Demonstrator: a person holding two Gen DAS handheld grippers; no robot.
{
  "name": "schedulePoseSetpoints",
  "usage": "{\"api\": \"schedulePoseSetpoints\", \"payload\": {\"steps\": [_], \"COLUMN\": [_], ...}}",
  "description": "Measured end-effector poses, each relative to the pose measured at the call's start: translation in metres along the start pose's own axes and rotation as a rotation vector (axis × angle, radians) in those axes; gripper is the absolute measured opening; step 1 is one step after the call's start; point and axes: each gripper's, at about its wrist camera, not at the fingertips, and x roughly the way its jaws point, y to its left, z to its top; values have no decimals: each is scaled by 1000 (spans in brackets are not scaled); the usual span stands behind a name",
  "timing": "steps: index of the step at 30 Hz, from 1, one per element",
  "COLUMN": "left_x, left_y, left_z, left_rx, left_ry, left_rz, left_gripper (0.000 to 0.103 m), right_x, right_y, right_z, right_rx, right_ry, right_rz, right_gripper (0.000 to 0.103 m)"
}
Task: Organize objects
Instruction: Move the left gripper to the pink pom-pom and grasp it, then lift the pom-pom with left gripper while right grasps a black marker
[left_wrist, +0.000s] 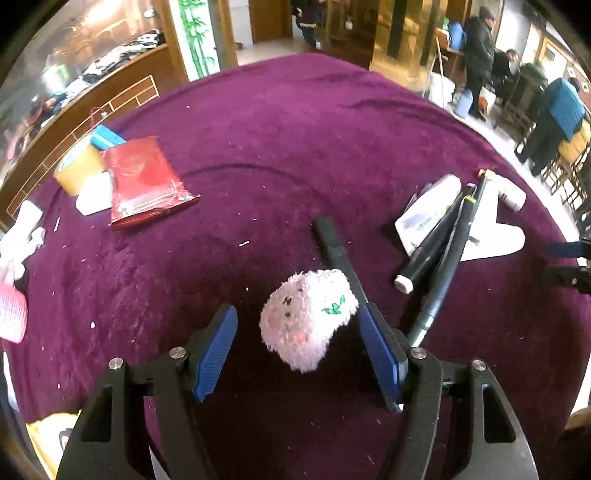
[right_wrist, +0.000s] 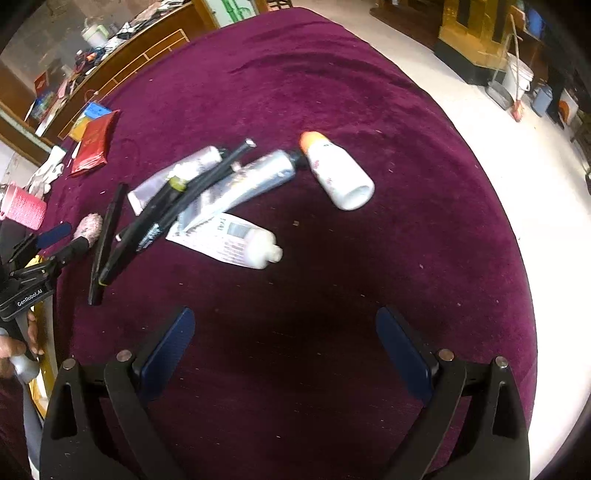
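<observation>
A small pink plush toy (left_wrist: 306, 321) lies on the purple cloth (left_wrist: 295, 129) between the blue pads of my left gripper (left_wrist: 295, 310). It sits close against the right pad, and a gap shows at the left pad, so the jaws are open around it. A black pen (left_wrist: 332, 247) runs behind the toy. In the right wrist view my right gripper (right_wrist: 284, 314) hangs open over bare cloth with nothing between its fingers. Ahead of it lie a white tube (right_wrist: 236, 240), silver tubes (right_wrist: 255, 177), black pens (right_wrist: 147, 225) and a white bottle with an orange cap (right_wrist: 336, 173).
A red packet (left_wrist: 144, 181), a tape roll (left_wrist: 79, 168) and a blue box (left_wrist: 109, 136) sit at the far left of the table. A pink mesh item (left_wrist: 11, 314) lies at the left edge. The table's edge and a pale floor (right_wrist: 535, 184) are on the right. People stand in the background.
</observation>
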Motion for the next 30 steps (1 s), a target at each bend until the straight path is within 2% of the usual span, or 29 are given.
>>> {"api": "schedulePoseSetpoints", "payload": {"steps": [6, 8, 9, 10, 12, 13, 21, 24, 30], "left_x": [11, 22, 21, 20, 16, 15, -15, -31, -55], "left_y": [-6, -9, -14, -17, -13, -10, 18, 17, 5], "left_z": [12, 9, 6, 4, 3, 2, -17, -30, -65], "left_rx": [2, 0, 25, 31, -14, -36, -242, -275, -377], "left_ry": [-8, 40, 21, 18, 26, 28, -52, -72, -67], "left_rz": [-24, -32, -15, -25, -41, -48, -91, -104, -192], "left_gripper": [61, 61, 59, 53, 33, 31, 30, 30, 30], "right_x": [0, -3, -4, -5, -7, -8, -5, -5, 3], "right_y": [2, 7, 9, 11, 17, 21, 60, 76, 114], "right_z": [-2, -2, -2, -1, -1, 0, 5, 4, -4], "right_rx": [-3, -16, -24, -31, -51, -64, -159, -195, -258], "right_ry": [3, -2, -5, -8, -14, -19, -25, -25, 19], "right_rz": [1, 2, 2, -2, -5, -9, 5, 21, 107], "right_gripper": [99, 99, 99, 99, 99, 99, 99, 99, 99]}}
